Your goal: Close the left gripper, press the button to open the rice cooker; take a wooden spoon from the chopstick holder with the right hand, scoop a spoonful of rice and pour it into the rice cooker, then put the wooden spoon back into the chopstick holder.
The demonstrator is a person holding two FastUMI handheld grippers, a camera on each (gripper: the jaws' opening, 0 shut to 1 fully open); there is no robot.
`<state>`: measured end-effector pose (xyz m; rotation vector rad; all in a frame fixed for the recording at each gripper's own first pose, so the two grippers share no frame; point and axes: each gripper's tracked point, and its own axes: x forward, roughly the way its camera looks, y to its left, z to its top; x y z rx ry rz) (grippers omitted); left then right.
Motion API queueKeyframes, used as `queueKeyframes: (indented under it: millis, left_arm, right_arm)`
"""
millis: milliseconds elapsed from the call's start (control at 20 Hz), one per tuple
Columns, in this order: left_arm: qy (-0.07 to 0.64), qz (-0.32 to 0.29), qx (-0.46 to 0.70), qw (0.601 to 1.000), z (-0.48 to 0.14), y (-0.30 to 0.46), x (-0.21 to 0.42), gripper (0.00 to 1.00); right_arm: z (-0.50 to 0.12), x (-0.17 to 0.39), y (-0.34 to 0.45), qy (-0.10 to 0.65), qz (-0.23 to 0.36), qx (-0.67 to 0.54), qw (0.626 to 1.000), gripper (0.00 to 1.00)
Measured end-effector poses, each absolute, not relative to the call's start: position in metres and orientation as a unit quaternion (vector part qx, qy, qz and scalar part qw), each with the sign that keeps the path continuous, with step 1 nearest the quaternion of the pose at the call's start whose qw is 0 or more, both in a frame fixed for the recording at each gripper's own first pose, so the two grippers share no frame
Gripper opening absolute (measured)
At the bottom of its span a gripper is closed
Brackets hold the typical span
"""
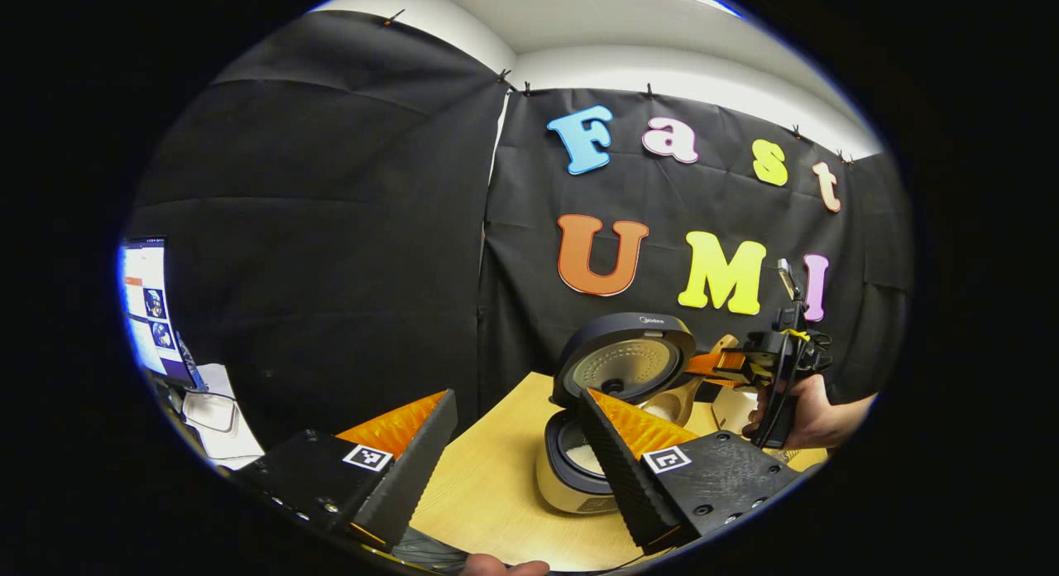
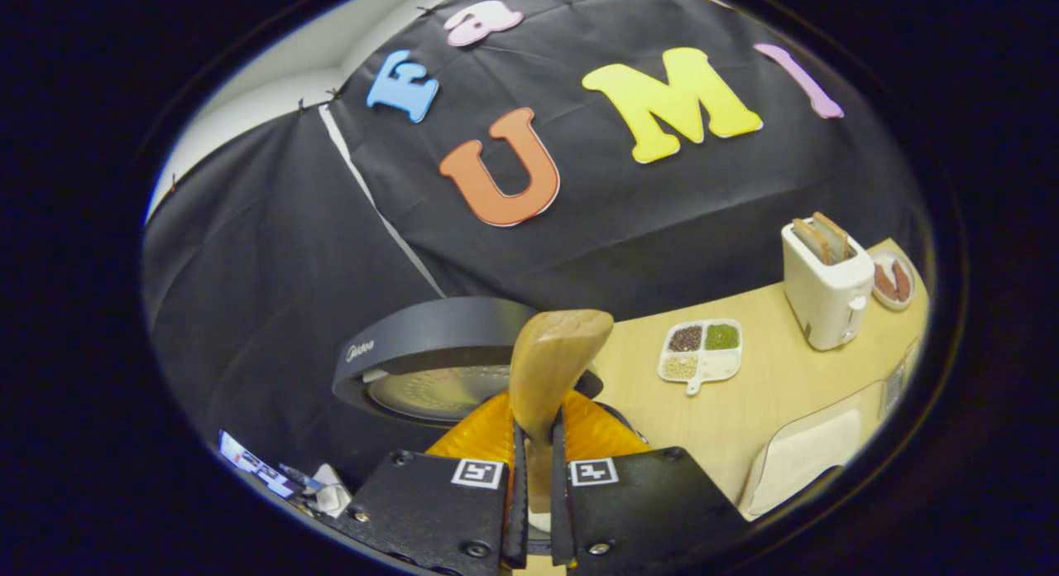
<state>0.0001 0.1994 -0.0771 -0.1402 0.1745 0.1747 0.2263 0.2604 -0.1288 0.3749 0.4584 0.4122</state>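
Standing open at lower centre of the left gripper view, the rice cooker (image 1: 579,468) had its lid (image 1: 625,362) raised and white rice visible in the pot. My right gripper (image 2: 536,477) was clenched on the wooden spoon (image 2: 550,369), its bowl upright at centre of the right gripper view, in front of the lid. My left gripper (image 1: 517,460) was released, jaws wide apart, low in its frame. A compartment dish (image 2: 702,350) and a toaster (image 2: 826,290) stood on the table (image 2: 745,410), right of frame.
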Motion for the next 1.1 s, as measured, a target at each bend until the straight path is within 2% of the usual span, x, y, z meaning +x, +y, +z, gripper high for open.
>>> queueKeyframes:
  millis: [450,700,1100]
  left_arm:
    - [0.091,0.062,-0.082,0.991,-0.088,0.196,0.003,0.94]
    - [0.092,0.061,-0.098,0.989,-0.092,0.194,0.002,0.94]
    - [0.090,0.071,-0.110,0.987,-0.093,0.203,-0.010,0.95]
  right_arm:
    - [-0.127,0.213,0.277,0.198,0.189,0.077,0.959,0.16]
    - [-0.111,0.207,0.289,0.146,0.183,-0.022,0.972,0.16]
    - [-0.096,0.197,0.311,0.072,0.187,-0.139,0.970,0.16]
